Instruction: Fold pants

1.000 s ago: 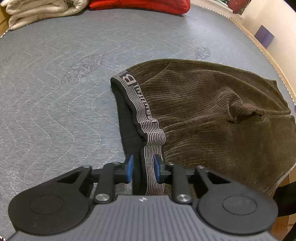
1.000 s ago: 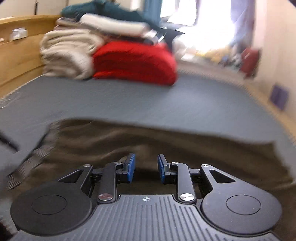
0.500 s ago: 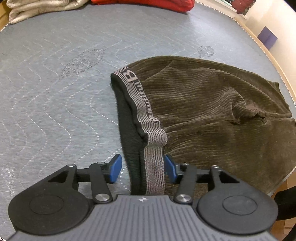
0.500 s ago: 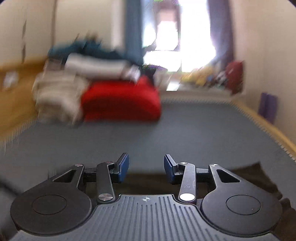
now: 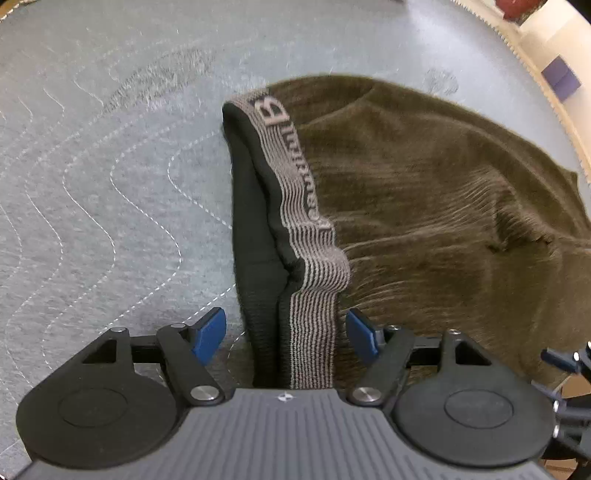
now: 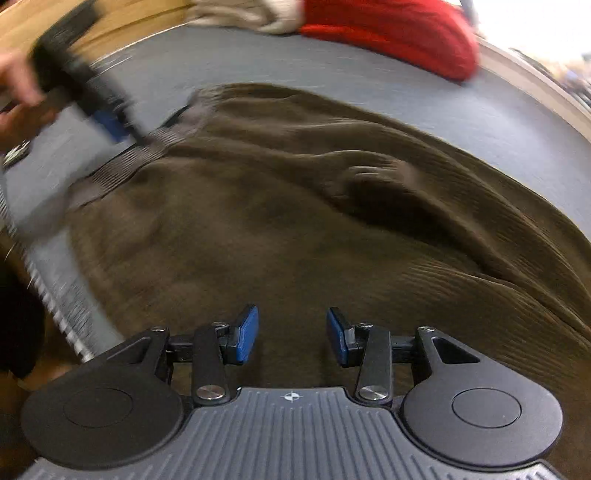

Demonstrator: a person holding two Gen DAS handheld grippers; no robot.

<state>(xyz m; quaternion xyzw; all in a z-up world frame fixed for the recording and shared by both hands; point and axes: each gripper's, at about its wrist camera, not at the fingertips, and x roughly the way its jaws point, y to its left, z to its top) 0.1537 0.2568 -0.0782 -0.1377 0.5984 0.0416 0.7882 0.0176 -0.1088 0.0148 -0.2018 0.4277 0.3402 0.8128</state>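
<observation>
Brown corduroy pants [image 5: 436, 206] lie on the grey quilted bed [image 5: 92, 192], with a grey striped waistband [image 5: 306, 221] at their left end. My left gripper [image 5: 286, 332] is open, its blue pads on either side of the waistband without pinching it. In the right wrist view the pants [image 6: 314, 206] fill the middle, bunched into ridges. My right gripper [image 6: 291, 334] is open and empty just over the cloth. The left gripper [image 6: 110, 122] shows there, blurred, at the waistband [image 6: 125, 162].
A red folded blanket [image 6: 399, 29] and a beige one [image 6: 251, 14] lie at the far end of the bed. A wooden bed frame [image 6: 74, 26] runs along the left. A purple box [image 5: 561, 77] sits on the floor beyond the bed's right edge.
My left gripper was shut on the waistband and has opened wide, letting it go. My right gripper swung up toward the room, then back down over the pants, opening wider.
</observation>
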